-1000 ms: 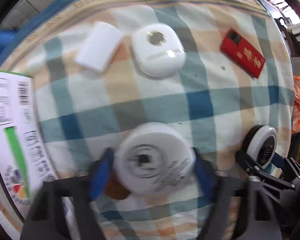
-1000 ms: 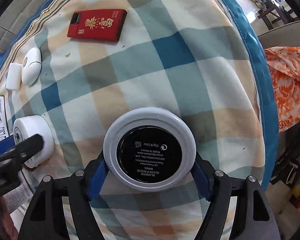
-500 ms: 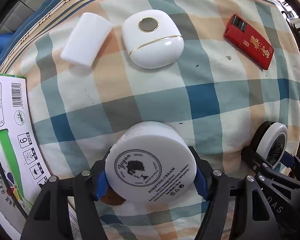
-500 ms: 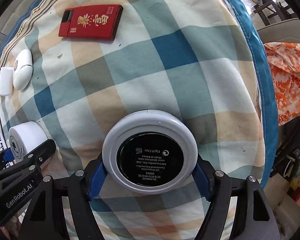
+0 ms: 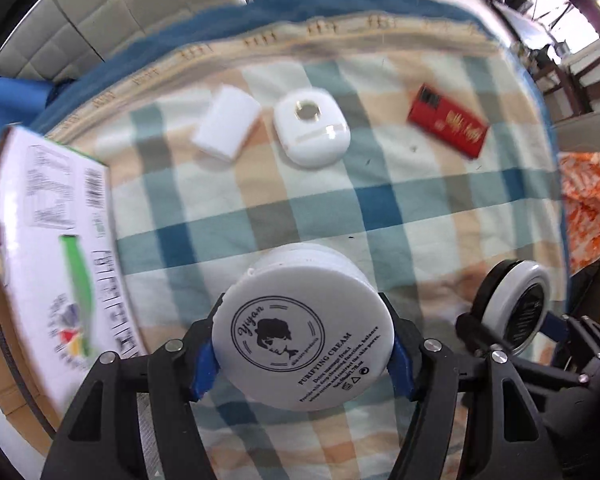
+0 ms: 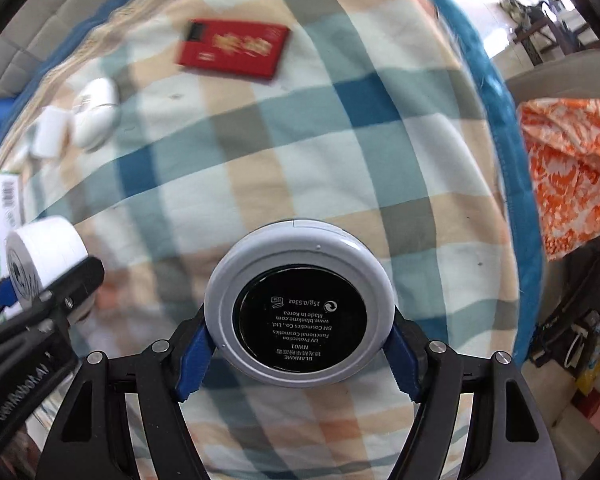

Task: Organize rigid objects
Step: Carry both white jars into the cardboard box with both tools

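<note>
holding two jars (image 5: 302, 334) (image 6: 299, 307), three items (image 5: 311, 133) lying.

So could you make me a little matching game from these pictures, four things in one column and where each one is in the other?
Things:
1. white cream jar
2. grey-rimmed compact
3. red box
4. printed carton

Places:
A. lying flat on the checked cloth, far side
B. between the left gripper's fingers
C. at the cloth's left edge
D. between the right gripper's fingers

Pairs: 1-B, 2-D, 3-A, 4-C
</note>
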Demonstrator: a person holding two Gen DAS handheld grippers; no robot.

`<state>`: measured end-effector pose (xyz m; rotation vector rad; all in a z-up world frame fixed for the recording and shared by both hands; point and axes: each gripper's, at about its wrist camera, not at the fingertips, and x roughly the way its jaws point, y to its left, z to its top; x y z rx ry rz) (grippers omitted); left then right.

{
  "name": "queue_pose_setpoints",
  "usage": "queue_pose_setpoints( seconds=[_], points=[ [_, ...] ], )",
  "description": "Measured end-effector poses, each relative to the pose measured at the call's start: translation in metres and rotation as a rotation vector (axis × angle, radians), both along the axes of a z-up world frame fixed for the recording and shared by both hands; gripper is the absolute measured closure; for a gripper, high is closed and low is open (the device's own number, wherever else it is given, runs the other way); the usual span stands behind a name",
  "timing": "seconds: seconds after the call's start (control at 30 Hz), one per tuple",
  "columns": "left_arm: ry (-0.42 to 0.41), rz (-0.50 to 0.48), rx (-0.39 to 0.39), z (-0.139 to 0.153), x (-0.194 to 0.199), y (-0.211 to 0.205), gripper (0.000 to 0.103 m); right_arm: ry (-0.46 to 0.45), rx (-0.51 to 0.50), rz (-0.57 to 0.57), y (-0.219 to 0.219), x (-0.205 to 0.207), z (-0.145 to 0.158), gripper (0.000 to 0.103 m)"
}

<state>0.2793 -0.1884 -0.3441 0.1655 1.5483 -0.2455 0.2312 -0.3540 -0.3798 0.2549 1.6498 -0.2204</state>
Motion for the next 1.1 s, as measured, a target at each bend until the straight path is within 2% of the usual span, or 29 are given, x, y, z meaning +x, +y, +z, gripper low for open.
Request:
queue_pose_setpoints(
  seconds=[0.3, 0.47, 0.6, 0.77, 0.9, 1.1],
  points=[
    [-0.126, 0.039, -0.087, 0.085, -0.017, 0.057, 0.038, -0.121, -0.007, 0.096, 0.045, -0.007, 0.08, 0.027],
    [-0.185, 0.071, -0.114, 0.126, -0.025, 0.102, 0.038, -0.195, 0.015, 0.158, 0.088, -0.013, 0.123, 0.027],
    [-0.216, 0.112, -0.128, 0.141, -0.028, 0.14, 0.038, -0.245, 0.038, 0.205, 0.138, -0.015, 0.151, 0.027],
    [-0.252, 0.168, -0.124, 0.155, -0.029, 0.192, 0.038, -0.281, 0.063, 0.272, 0.199, -0.015, 0.168, 0.027],
    [-0.269, 0.211, -0.105, 0.16, -0.031, 0.237, 0.038, -0.286, 0.076, 0.326, 0.25, -0.012, 0.174, 0.027],
    [-0.275, 0.261, -0.066, 0.154, -0.03, 0.293, 0.038, -0.28, 0.086, 0.387, 0.315, -0.005, 0.168, 0.027]
  ],
)
